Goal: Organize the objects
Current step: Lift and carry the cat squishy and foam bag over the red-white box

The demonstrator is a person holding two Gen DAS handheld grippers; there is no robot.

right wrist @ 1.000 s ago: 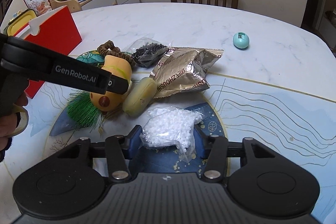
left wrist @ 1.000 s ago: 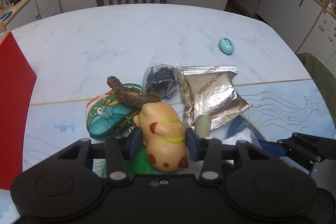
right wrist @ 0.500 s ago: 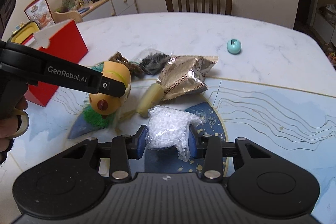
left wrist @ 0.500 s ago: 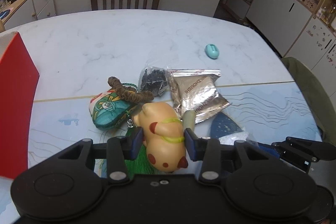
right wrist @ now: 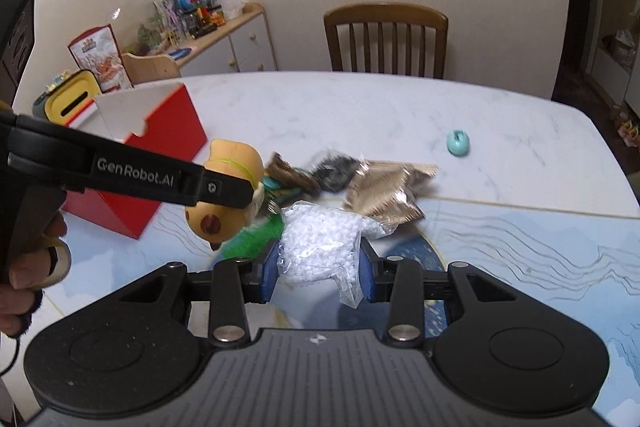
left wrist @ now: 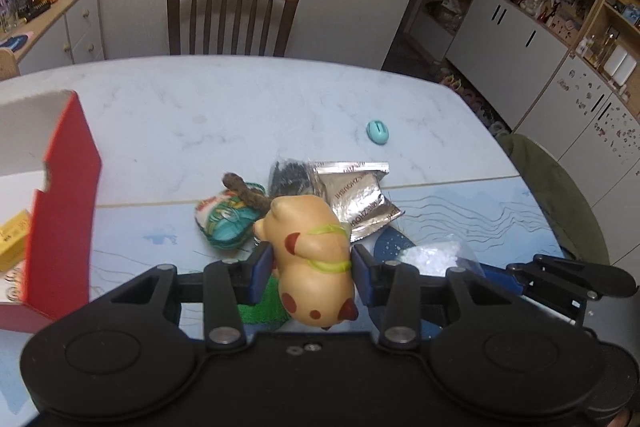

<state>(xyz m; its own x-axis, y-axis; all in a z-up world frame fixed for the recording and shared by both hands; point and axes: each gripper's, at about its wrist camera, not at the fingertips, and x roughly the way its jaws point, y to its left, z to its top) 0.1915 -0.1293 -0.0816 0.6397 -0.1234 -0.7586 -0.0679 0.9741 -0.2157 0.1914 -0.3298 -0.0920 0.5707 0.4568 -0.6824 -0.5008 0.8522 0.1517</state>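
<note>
left gripper (left wrist: 312, 269): matte black housing, two round discs on top, silver screw heads at the linkage pivots, blue finger pads (left wrist: 260, 269); side arm printed "genrobot.ai" in white. right gripper (right wrist: 318, 273): black body, ribbed grey top plate with small logo, silver screws, blue pads. hand (right wrist: 28, 279): dark cuff at the wrist.

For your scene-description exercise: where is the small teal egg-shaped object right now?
The teal egg-shaped object lies alone on the marble table, on the right in both views, beyond the silver foil packet and towards the wooden chair.
</note>
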